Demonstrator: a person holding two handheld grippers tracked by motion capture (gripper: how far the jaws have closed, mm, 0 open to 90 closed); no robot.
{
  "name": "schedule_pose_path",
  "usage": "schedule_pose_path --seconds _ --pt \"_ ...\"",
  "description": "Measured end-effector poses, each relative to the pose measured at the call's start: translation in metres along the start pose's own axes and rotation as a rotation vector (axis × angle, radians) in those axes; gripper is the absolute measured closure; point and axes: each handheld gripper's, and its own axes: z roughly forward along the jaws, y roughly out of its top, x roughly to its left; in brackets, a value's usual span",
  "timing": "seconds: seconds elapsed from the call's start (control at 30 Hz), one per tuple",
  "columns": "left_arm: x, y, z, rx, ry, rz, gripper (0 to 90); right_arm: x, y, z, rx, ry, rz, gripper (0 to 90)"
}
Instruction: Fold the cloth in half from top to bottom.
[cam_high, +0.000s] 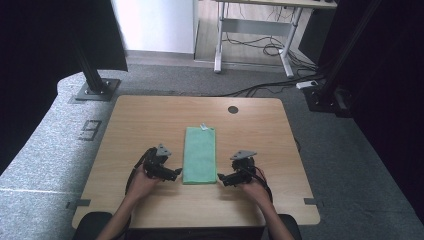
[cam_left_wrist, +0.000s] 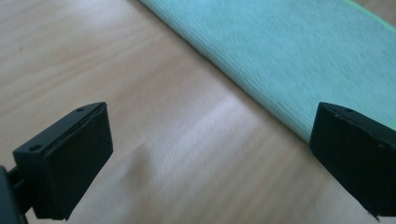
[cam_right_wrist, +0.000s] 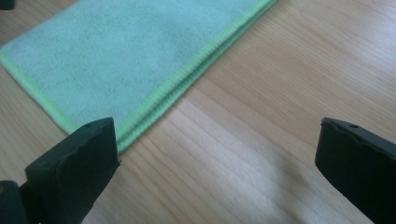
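Observation:
A green cloth (cam_high: 200, 154), folded into a long strip, lies flat in the middle of the wooden table (cam_high: 150, 120). My left gripper (cam_high: 176, 173) sits just left of the cloth's near corner, open, with bare wood between its jaws and the cloth (cam_left_wrist: 299, 51) beyond the far jaw. My right gripper (cam_high: 221, 177) sits just right of the near corner, open too. In the right gripper view the cloth's stacked, bright-green hemmed edges (cam_right_wrist: 187, 79) run past the left jaw. Neither gripper touches the cloth.
A round cable hole (cam_high: 233, 109) is in the table's far edge. A small white tag (cam_high: 204, 127) sticks out at the cloth's far end. Black frame posts (cam_high: 95, 80) stand on the carpet behind the table, and a desk with cables (cam_high: 260, 47) is farther back.

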Motion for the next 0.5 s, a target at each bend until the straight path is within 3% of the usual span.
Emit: schedule_pose_path --seconds 0.2,0.5 --pt "0.012 0.015 0.015 -0.005 0.018 -0.032 0.0 0.006 0.011 0.011 0.012 -0.004 0.001 0.0" --pt "0.026 0.039 0.035 0.005 0.05 -0.047 0.0 0.013 0.017 0.028 0.058 -0.023 -0.035 0.0"
